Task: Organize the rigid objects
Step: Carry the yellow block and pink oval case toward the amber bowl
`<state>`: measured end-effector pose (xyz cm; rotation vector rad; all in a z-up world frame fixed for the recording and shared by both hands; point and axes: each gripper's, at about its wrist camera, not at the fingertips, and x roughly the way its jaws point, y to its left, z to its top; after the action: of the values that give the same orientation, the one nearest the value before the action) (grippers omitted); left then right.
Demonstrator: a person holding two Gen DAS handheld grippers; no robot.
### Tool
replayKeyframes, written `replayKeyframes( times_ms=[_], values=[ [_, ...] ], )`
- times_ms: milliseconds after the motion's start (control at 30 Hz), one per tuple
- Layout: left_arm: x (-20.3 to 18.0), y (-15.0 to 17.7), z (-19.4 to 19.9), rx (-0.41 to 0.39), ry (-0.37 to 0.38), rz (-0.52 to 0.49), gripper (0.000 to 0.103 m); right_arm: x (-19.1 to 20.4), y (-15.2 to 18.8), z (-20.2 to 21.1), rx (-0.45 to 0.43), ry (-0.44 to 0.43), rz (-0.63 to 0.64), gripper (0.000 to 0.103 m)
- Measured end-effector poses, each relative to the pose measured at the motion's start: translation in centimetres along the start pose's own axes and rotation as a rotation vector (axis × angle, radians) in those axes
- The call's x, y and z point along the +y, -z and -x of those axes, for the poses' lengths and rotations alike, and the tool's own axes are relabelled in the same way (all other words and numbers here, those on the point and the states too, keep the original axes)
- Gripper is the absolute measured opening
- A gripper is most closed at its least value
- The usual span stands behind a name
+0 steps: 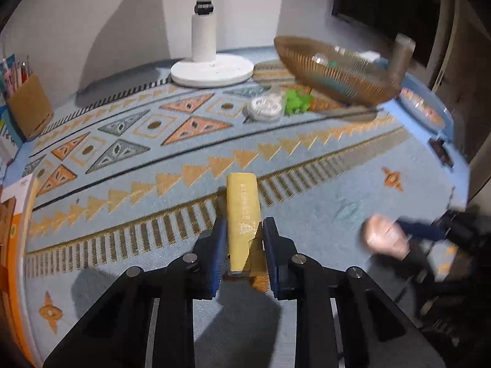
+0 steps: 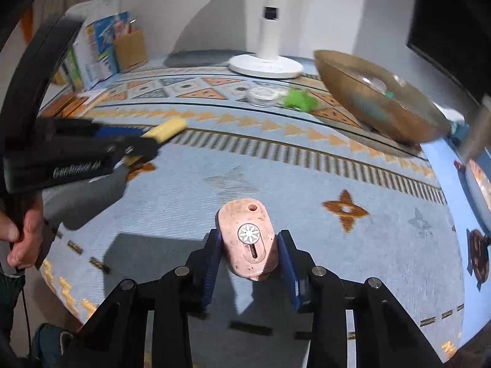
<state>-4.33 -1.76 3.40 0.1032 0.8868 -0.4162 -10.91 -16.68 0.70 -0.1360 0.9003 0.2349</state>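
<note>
- The yellow bar [image 1: 242, 214] sits clamped in the left hand-held gripper [image 1: 242, 245], raised above the patterned cloth [image 1: 322, 168] that covers the surface; it looks stiff, light and boxy, with flat sides that suit the pads.
- It is gripped near its rear end, so most of its length sticks out forward; I judge a hold nearer the middle would tip less.
- The pink piece [image 2: 247, 239], oval with a white flower disc and a small hole at its far end, is held between the narrow jaws of the right hand-held gripper [image 2: 248, 254], also off the cloth.
- It looks hard and smooth with rounded flanks, so it may slide if squeezed off-centre; the pads meet it at its widest part, which seems sound.
- Both seem light, and neither looks fragile.
- Towards the far right of the surface stands a ribbed amber bowl [image 1: 334, 70], tilted in this view; something clear and something teal lie inside, too blurred to name.
- Just beside the bowl, on the cloth, are a small clear dish [image 1: 265, 107] and a green lump [image 1: 296, 101].
- Far left, a brown box [image 1: 29, 104] holds pens.
- A white lamp base [image 1: 211, 69] stands at the back.
</note>
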Motion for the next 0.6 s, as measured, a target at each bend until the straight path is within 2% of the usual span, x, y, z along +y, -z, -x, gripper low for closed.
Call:
replayKeyframes(
  times_ms=[100, 333, 467, 600],
  values=[
    [0.0, -0.7, 1.8, -0.057, 0.013, 0.017, 0.021, 1.1, -0.4, 0.6, -0.015, -0.100, -0.016, 0.037],
    [-0.2, -2.9, 6.1, -0.186, 0.033, 0.026, 0.021, 0.6, -2.5, 4.3, -0.121, -0.159, -0.064, 0.037],
    [-1.3, -5.1, 8.3, -0.261, 0.044, 0.005, 0.021, -1.1, -3.8, 6.7, -0.190, -0.119, -0.105, 0.037],
    [-3.0, -7.9, 10.2, -0.350, 0.050, -0.026, 0.019, -4.9, -5.5, 9.8, -0.274, -0.030, -0.174, 0.037]
  ],
)
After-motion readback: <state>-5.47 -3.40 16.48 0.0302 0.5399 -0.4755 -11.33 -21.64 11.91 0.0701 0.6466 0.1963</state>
